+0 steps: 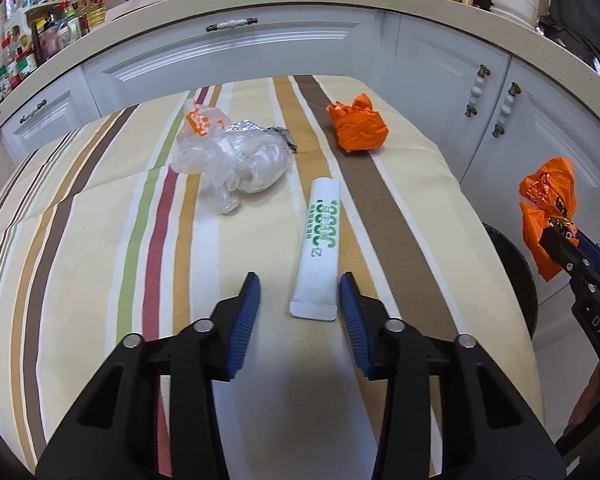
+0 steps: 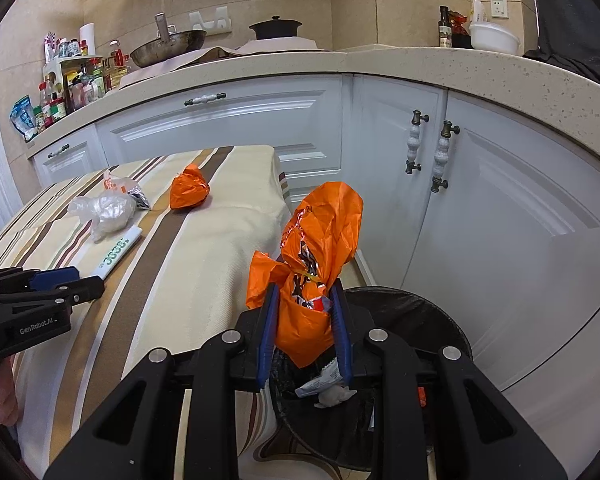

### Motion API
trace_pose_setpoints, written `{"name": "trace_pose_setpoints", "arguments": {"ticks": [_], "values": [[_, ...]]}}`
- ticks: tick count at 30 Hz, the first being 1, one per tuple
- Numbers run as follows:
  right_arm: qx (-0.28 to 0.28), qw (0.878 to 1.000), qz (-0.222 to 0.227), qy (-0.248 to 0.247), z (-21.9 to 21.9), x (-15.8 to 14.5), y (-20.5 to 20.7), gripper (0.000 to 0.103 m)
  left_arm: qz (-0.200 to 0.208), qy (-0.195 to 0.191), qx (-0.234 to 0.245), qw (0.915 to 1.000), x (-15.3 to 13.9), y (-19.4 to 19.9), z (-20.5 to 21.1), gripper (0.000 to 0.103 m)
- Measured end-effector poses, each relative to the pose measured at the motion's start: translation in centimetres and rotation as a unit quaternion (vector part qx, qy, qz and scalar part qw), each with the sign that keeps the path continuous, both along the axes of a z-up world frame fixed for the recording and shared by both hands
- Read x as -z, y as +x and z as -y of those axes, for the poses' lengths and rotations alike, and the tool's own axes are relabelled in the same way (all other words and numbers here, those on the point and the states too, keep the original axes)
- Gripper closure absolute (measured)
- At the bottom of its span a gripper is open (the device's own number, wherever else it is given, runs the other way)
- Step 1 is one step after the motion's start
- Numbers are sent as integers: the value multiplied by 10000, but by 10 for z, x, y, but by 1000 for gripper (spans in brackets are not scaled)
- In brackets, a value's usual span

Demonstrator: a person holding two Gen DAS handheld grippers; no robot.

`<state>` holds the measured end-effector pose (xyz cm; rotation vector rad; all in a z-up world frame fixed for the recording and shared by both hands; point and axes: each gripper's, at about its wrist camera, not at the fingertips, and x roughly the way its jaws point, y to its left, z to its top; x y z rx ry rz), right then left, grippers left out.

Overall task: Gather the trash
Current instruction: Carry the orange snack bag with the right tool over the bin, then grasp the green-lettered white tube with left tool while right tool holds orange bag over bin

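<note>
Above the black bin (image 2: 440,312), the right hand-held gripper (image 2: 306,292) clamps an orange wrapper (image 2: 320,232); the left (image 1: 300,288) gapes

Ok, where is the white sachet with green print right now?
The white sachet lies on the striped tablecloth, its near end between the left hand-held gripper fingers, just in front of the clear plastic bag.

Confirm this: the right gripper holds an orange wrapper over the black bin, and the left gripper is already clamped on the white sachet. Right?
Not quite. The left gripper is not clamped: in the left wrist view its pads sit apart on either side of the white sachet. The right gripper does hold the orange wrapper over the black bin.
</note>
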<state>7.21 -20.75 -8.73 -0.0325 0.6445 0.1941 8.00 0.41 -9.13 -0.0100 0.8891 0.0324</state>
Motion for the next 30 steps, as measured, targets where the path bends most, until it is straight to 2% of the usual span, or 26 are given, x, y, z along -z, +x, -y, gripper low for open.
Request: {"name": "trace_pose_setpoints", "arguments": {"ticks": [2, 14, 20, 25, 30], "values": [[-3, 10000, 11, -15, 0, -1, -1, 77, 4, -18, 107, 9999, 0, 1, 3, 80], [59, 9999, 83, -45, 3, -6, -4, 77, 167, 29, 99, 9998, -9, -9, 3, 81], [186, 9996, 178, -89, 9, -14, -9, 77, 550, 214, 136, 9982, -29, -22, 12, 81], [342, 9990, 240, -140, 19, -19, -14, 77, 840, 244, 407, 9953, -46, -29, 34, 81], [602, 9976, 283, -200, 36, -22, -21, 77, 967, 242, 798, 9918, -51, -29, 65, 81]]}}
